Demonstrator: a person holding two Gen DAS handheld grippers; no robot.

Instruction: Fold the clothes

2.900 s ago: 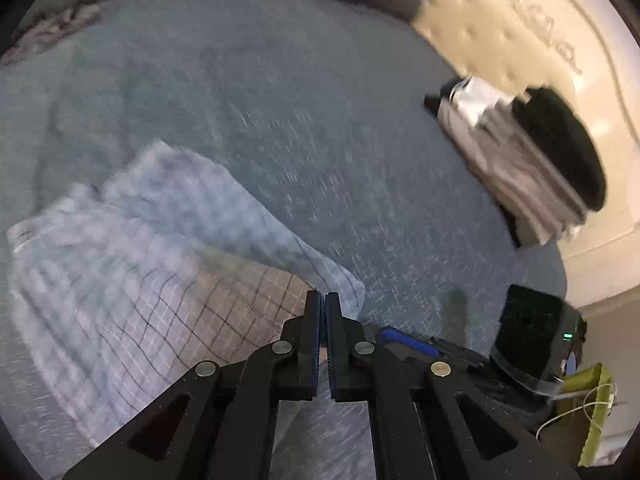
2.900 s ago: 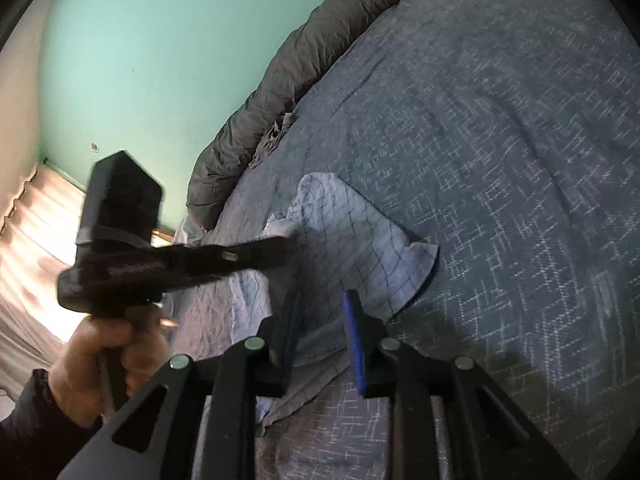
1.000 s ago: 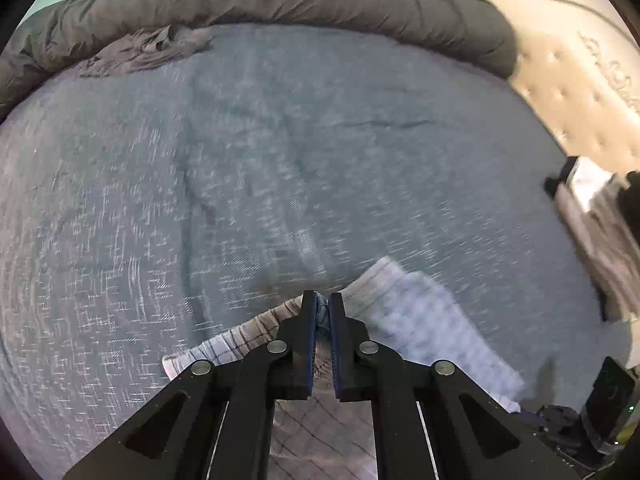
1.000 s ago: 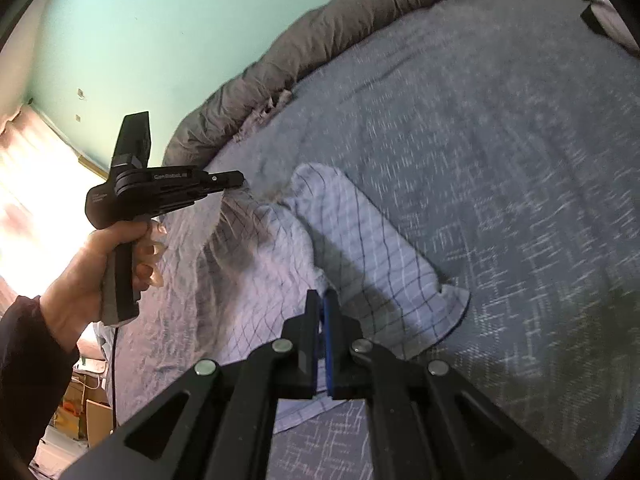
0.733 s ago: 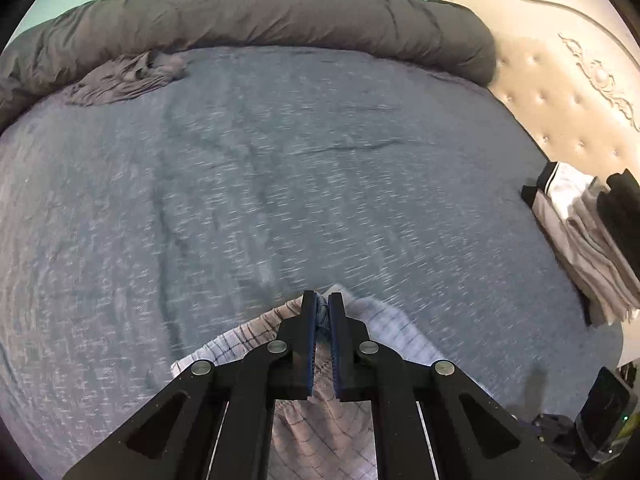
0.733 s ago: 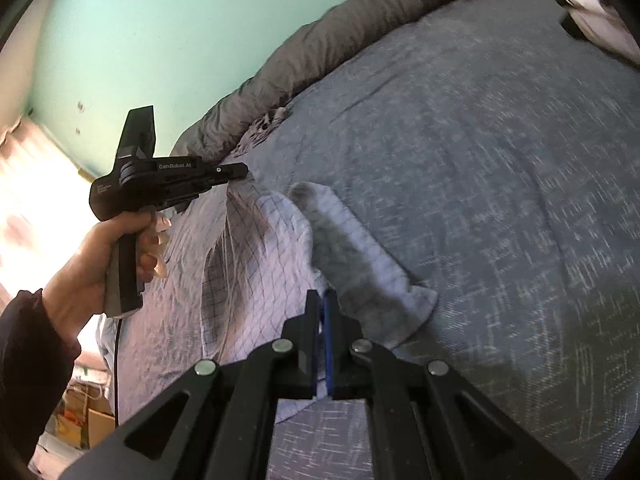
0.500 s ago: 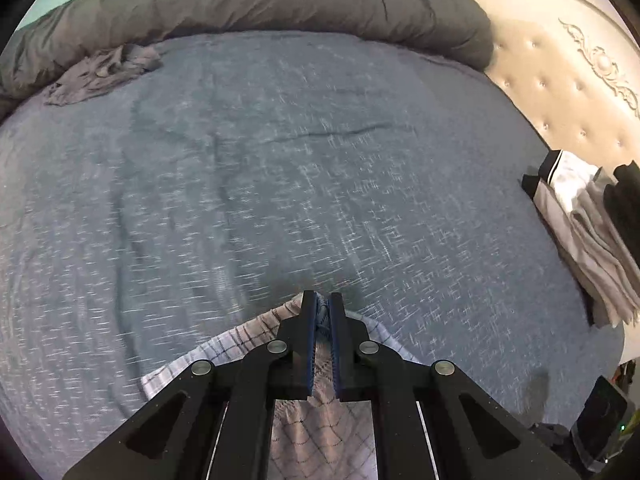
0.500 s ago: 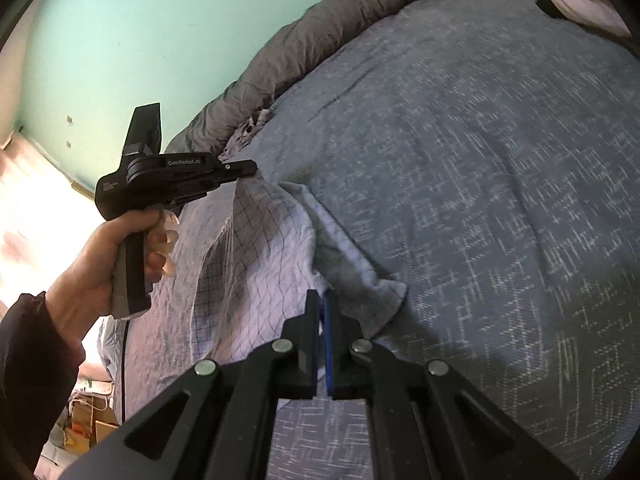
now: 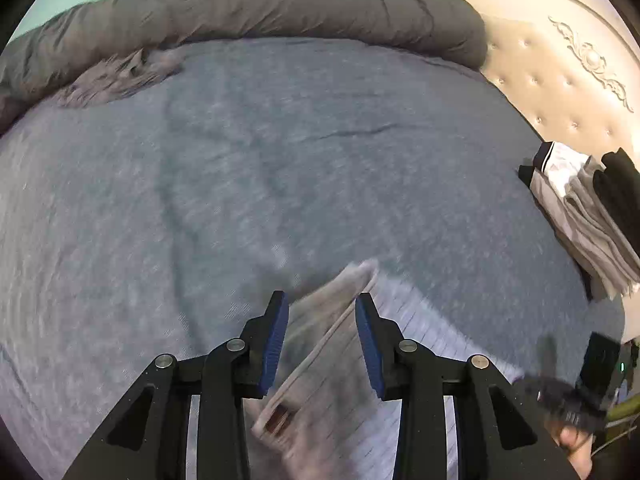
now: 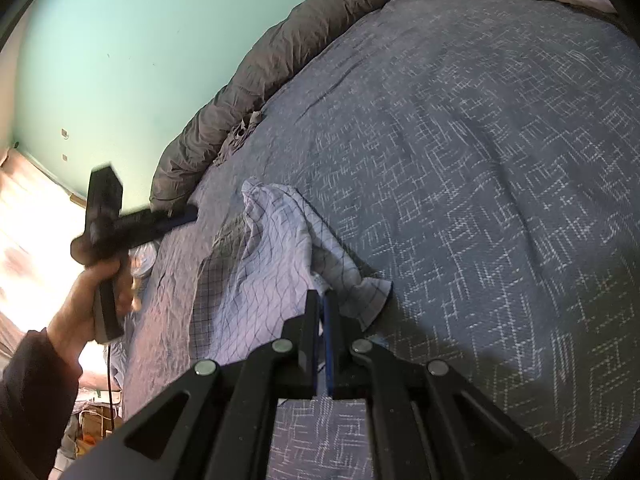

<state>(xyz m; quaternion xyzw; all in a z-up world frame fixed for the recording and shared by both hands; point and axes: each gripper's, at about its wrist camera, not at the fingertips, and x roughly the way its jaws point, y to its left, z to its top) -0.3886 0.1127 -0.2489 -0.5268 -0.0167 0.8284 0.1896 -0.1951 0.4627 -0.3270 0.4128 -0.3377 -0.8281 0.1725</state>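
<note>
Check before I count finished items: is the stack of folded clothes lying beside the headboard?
Yes, the folded clothes lie right beside the cream headboard.

The shirt (image 9: 344, 360) lay on the bed (image 9: 240, 180) at six o'clock from my left wrist, its hem between my left gripper (image 9: 322, 340) fingers, which were opening. The rolled duvet (image 9: 260, 4) ran along the bed's far edge at twelve. A stack of folded clothes (image 9: 588, 216) sat at three, before the headboard (image 9: 560, 60). My right gripper (image 10: 322, 344) pinched the shirt's near edge.
</note>
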